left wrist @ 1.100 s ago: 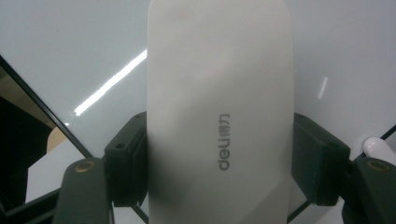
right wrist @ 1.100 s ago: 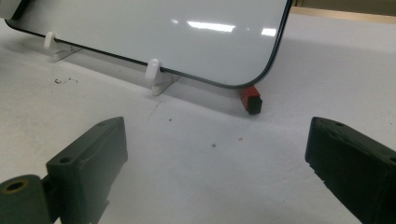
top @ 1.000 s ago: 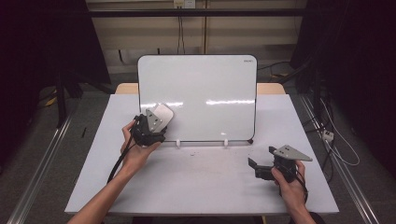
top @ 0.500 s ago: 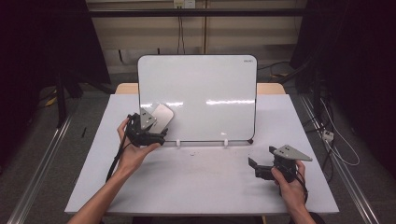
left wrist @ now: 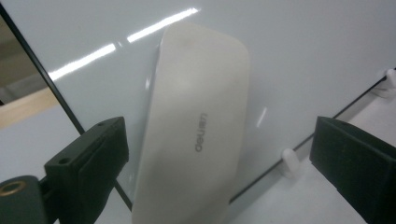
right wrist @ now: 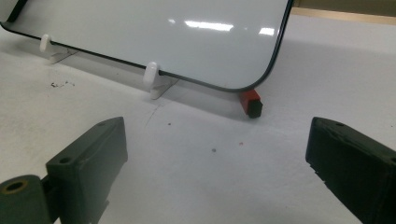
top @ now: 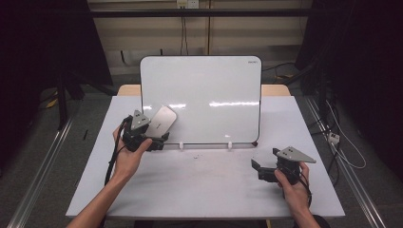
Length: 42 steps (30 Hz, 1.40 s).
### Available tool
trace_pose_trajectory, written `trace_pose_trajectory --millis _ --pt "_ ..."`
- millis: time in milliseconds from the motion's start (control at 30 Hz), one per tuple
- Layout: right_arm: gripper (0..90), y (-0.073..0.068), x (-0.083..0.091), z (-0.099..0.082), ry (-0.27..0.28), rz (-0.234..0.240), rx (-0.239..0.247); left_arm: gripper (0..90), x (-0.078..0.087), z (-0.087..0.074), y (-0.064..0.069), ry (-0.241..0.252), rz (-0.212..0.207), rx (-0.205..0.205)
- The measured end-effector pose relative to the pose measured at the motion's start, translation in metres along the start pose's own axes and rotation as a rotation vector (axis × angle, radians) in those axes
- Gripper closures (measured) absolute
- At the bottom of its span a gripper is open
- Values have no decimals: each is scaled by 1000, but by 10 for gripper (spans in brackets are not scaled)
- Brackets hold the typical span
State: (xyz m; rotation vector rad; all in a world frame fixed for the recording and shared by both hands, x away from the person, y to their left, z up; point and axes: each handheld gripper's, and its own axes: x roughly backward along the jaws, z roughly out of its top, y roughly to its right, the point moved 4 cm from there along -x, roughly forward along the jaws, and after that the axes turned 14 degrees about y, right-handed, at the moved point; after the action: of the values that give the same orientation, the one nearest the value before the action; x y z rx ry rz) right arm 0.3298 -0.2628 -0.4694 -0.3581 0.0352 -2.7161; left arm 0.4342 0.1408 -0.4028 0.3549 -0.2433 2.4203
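A white eraser point(left wrist: 196, 135) with grey lettering leans flat against the lower left of the upright whiteboard point(top: 209, 95); in the high view the eraser point(top: 160, 121) sits just above my left gripper point(top: 159, 141). My left gripper point(left wrist: 219, 154) is open, its jaws standing either side of the eraser with a gap on each side. My right gripper point(top: 259, 171) rests low on the table at the right, open and holding nothing. In its own view my right gripper point(right wrist: 217, 154) faces the board's lower right corner.
The whiteboard point(right wrist: 154, 32) stands on small white clip feet point(right wrist: 150, 74) on a white table point(top: 199, 185). A small red and black item point(right wrist: 251, 102) lies at the board's lower right corner. Dark specks mark the table in front.
My left gripper has drifted slightly left and toward the person, with the eraser staying against the board. The right gripper has not moved.
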Motion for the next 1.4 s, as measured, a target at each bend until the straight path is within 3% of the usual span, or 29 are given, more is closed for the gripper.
trace_pose_trajectory --millis 33,333,767,900,1133,1300,1400 --pt "55 0 0 0 0 1 0 51 2 -1 1 -5 -14 -1" --pt "55 0 2 0 0 -4 0 52 23 -7 3 11 -12 8" --pt "55 0 4 0 9 1 7 50 48 -26 4 -2 25 0" --pt "56 -1 4 0 5 1 5 49 55 -35 2 28 43 13" --pt "56 -1 3 -1 1 2 5 48 65 -51 -4 11 96 51" --pt "56 -1 4 0 3 1 4 49 71 -62 -4 19 112 78" --pt "56 0 4 0 3 1 3 47 75 -66 -3 22 100 81"
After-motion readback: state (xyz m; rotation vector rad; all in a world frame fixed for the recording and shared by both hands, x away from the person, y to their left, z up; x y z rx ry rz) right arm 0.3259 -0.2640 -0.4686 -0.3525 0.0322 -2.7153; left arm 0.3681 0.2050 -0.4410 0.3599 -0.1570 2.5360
